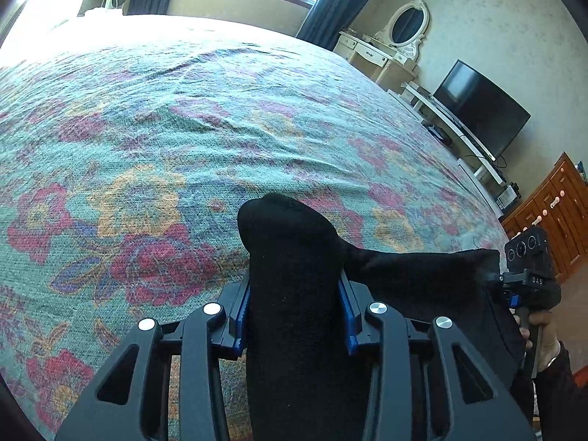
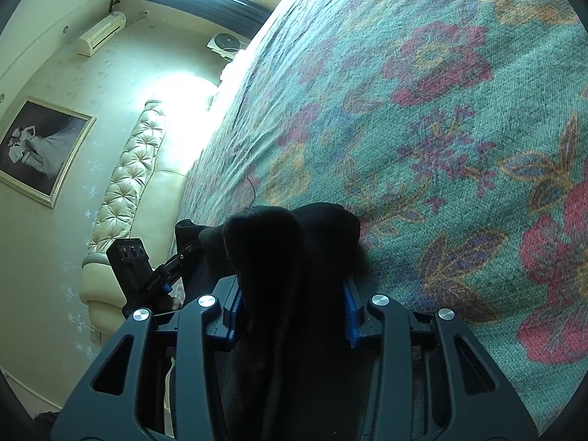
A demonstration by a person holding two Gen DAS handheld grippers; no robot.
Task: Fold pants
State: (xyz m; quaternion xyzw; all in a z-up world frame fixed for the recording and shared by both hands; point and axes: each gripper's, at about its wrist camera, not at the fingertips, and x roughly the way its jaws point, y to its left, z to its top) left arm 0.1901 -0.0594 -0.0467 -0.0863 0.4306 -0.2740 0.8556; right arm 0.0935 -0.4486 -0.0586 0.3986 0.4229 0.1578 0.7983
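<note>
The black pants (image 1: 290, 257) are bunched between the blue pads of my left gripper (image 1: 294, 312), which is shut on them above the floral bedspread (image 1: 165, 128). The cloth stretches right to my right gripper (image 1: 529, 279), held in a hand at the bed's right edge. In the right wrist view my right gripper (image 2: 292, 312) is shut on a thick fold of the black pants (image 2: 290, 242). The left gripper (image 2: 147, 275) shows at the left, with cloth spanning between the two. The lower part of the pants is hidden below both grippers.
The bedspread (image 2: 441, 128) covers a wide bed. A dresser with an oval mirror (image 1: 406, 25), a TV (image 1: 481, 106) and a wooden cabinet (image 1: 551, 202) stand along the right wall. A tufted headboard (image 2: 125, 180) and a framed picture (image 2: 40, 147) lie beyond the bed.
</note>
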